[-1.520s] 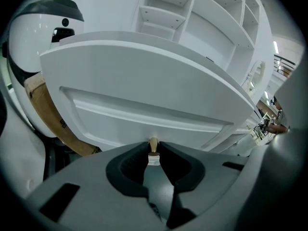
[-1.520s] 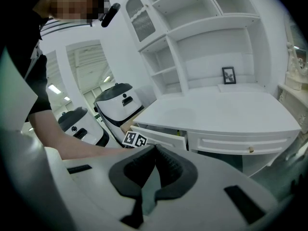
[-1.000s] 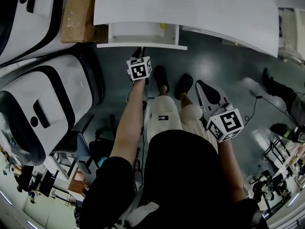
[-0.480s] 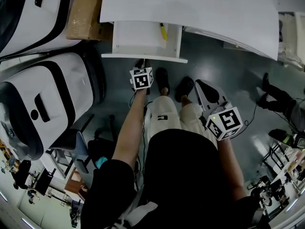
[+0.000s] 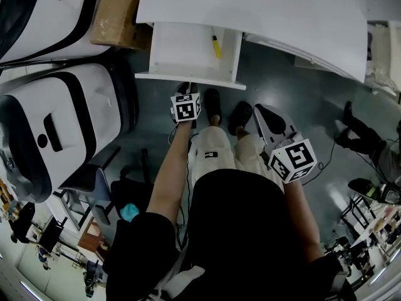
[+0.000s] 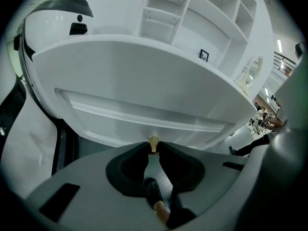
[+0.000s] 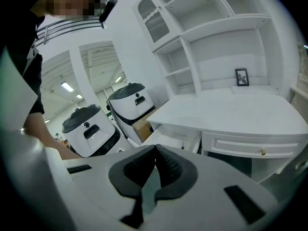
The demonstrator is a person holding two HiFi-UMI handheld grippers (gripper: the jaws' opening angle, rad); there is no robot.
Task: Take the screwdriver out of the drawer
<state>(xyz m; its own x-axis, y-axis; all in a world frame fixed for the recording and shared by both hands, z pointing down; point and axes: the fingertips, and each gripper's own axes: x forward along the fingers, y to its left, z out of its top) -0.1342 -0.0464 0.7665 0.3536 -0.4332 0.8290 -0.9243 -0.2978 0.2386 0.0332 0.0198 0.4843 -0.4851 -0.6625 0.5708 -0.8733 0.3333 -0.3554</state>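
at the front of the open drawer [image 5: 185, 49], the left gripper [image 5: 185, 88] has its fingers closed partway on the small brass knob [image 6: 153, 141], pinching it at their tips. the right gripper [image 5: 259, 110] hangs out to the side above the floor with its fingers fully together and nothing between them. the screwdriver [image 5: 215, 43] lies inside the drawer close to its right wall, well apart from both grippers, its slim yellow handle bright against the bare white floor of the drawer. by the look of it, the opening step is about finished: the drawer stands far enough out from under the white bench [image 5: 250, 5] to show the tool whole. the next move likely calls for one gripper to go down into the drawer, open wide enough to straddle the handle, and line up across its length; the free right one looks handy for that while the left steadies the knob. the bench and drawer are smooth, matte white panels with crisp edges and a moulded drawer front, the knob a rounded, polished metal stud, and the finger pads are dark, ribbed rubber set in grey plastic.
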